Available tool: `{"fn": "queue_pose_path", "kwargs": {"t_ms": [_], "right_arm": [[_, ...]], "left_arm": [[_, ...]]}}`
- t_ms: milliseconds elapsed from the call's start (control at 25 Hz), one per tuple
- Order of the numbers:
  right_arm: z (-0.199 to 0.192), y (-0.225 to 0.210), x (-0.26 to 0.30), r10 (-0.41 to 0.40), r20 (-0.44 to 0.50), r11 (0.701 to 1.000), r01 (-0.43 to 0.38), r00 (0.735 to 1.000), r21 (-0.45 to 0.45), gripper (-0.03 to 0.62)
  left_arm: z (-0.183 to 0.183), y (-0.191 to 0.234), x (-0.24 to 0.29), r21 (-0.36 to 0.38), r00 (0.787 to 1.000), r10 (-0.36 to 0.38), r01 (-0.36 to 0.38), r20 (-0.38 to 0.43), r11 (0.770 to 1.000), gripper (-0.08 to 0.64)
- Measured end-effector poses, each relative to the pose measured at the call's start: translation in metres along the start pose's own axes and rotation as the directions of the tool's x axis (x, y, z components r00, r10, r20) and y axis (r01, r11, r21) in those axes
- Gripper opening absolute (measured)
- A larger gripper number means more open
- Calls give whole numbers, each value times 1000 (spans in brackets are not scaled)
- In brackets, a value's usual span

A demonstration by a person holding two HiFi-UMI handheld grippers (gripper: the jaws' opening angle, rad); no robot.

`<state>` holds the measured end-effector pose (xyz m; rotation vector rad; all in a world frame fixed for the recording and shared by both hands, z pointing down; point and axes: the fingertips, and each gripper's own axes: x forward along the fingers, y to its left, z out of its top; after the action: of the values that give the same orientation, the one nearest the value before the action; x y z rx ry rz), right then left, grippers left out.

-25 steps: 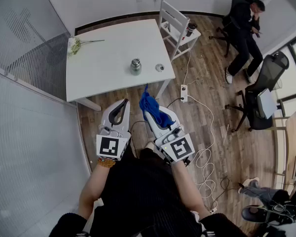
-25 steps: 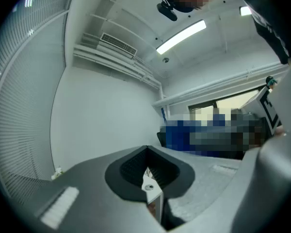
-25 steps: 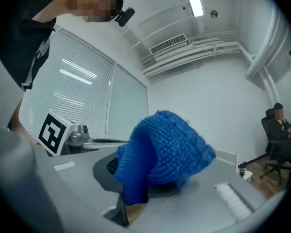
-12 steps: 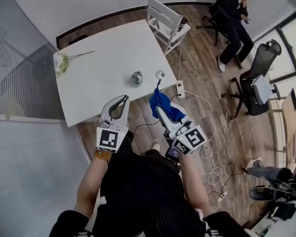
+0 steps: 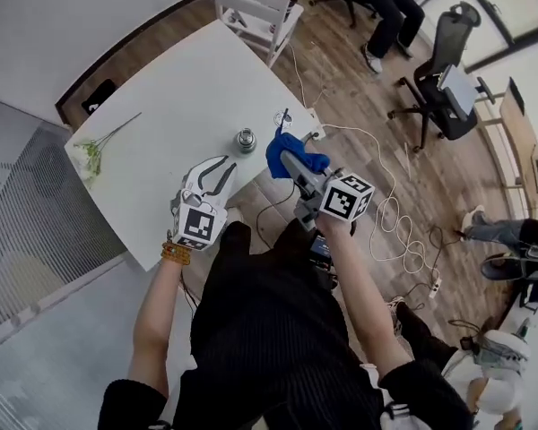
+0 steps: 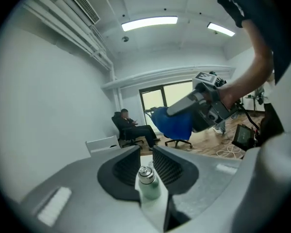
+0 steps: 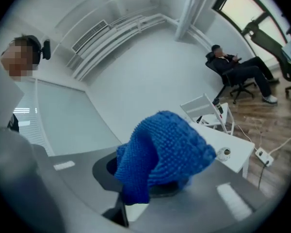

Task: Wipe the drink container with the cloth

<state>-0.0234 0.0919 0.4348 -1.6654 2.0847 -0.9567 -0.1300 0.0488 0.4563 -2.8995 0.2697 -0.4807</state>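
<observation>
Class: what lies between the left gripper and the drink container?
Nothing but bare white table, seen in the head view, separates the left gripper from the drink container.

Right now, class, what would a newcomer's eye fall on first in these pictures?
The bright blue cloth bunched in the right gripper stands out, at the near edge of the white table. Next, the metal drink container standing on it, just beyond the open left gripper.

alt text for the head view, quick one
Seen from above, a person at a white table holds two grippers: the right gripper is shut on a blue cloth, and the left gripper, fingers apart, points toward a small metal drink container standing near the table edge.
</observation>
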Motion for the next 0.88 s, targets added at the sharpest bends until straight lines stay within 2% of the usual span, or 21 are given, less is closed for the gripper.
{"fn": "queue_pose_path", "kwargs": {"t_ms": [160,320,480,640,880], "right_arm": [[-19,-34,10,-57,-25,993,59,998,105,89],[-40,-71,28,-72,-84,980,86,994,177,87],[-57,-92,51,-33,-142,969,67,989,240,83],[-67,-102,61,10,-184,953,47,983,299,83],[-83,-118,79,62,-248,936,30,967,351,84]], "left_arm": [[-22,1,23,28,993,-117,118,-36,993,72],[-44,4,49,52,983,-166,170,-75,984,73],[-65,10,67,96,968,-207,221,-142,970,130],[-68,8,79,92,951,-259,277,-169,957,133],[-90,6,105,21,918,-327,341,-224,940,133]]}}
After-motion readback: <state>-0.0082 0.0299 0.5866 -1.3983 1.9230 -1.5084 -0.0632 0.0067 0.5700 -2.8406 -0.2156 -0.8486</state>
